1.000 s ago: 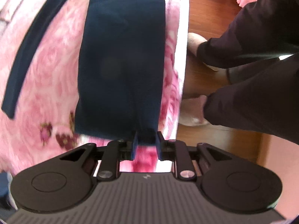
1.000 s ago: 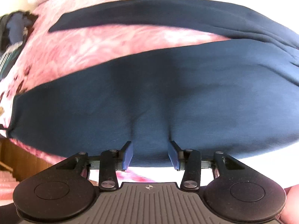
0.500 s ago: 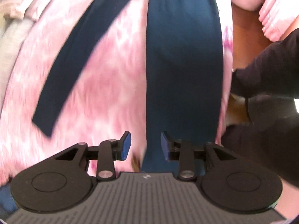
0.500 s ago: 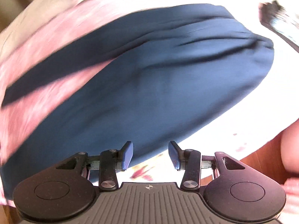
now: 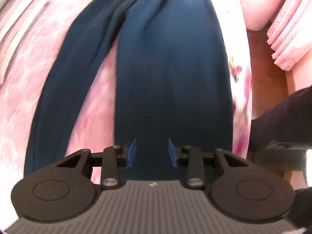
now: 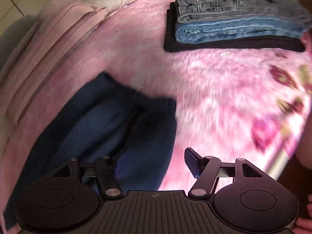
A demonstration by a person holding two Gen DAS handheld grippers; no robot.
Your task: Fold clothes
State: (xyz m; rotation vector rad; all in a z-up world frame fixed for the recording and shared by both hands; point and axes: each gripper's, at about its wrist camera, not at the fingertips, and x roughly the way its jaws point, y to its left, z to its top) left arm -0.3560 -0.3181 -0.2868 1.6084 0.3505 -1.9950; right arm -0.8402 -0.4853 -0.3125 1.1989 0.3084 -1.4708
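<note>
Two grippers over a pink floral blanket, both with jaws spreading and nothing pinched. Left gripper: blue pads apart, opening, above the navy trousers, no cloth between the pads. Navy trousers spread lengthwise on the blanket, one broad leg straight ahead of the pads, a second narrower leg slanting off to the left, the two joined at the far end among soft creases. Beyond the blanket edge on the right, a strip of wooden floor and a dark sleeve. Right gripper: jaws widening, far apart, empty; left finger over the folded end of the same trousers, right finger over bare blanket. Farther back on the blanket, well apart from the trousers, a neat stack of folded jeans, grey denim on top, blue beneath, black at the bottom. At the far left edge, pink folded bedding.
</note>
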